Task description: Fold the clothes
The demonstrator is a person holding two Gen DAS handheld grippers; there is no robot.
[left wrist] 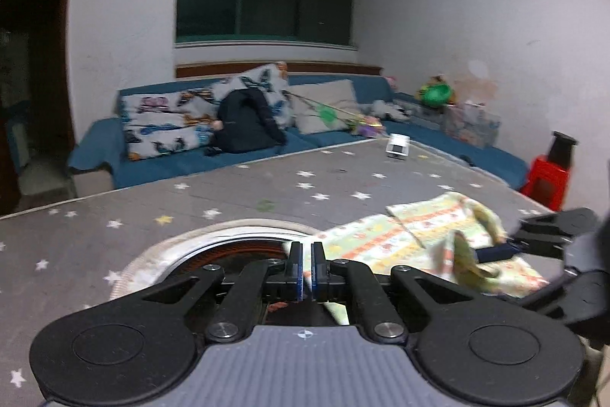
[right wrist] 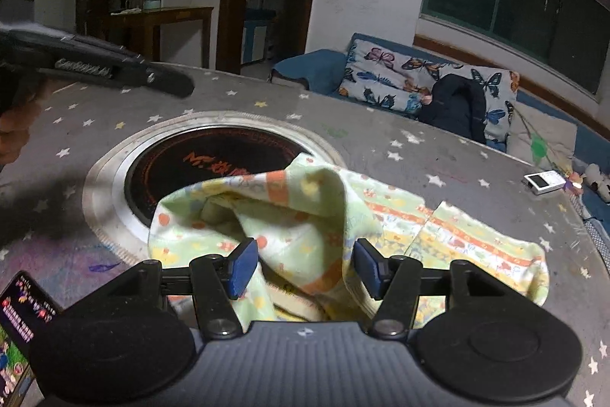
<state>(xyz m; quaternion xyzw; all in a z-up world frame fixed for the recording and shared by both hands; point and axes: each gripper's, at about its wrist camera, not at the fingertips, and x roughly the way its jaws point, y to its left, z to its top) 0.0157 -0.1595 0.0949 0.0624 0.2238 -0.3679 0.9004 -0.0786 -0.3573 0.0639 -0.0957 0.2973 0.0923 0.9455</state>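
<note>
Blue pads (right wrist: 244,267) of the right hand-held gripper (right wrist: 305,267) stand spread wide, a raised fold of the patterned child's garment (right wrist: 305,216) bunched between them. The left hand-held gripper (left wrist: 306,271) has its jaws pressed nearly together; whether cloth is pinched there cannot be told. The garment lies on the star-printed counter (right wrist: 381,136), overlapping the round built-in cooktop (right wrist: 213,159) at its 5 o'clock edge. A phone (right wrist: 19,327) lies at 8 o'clock.
</note>
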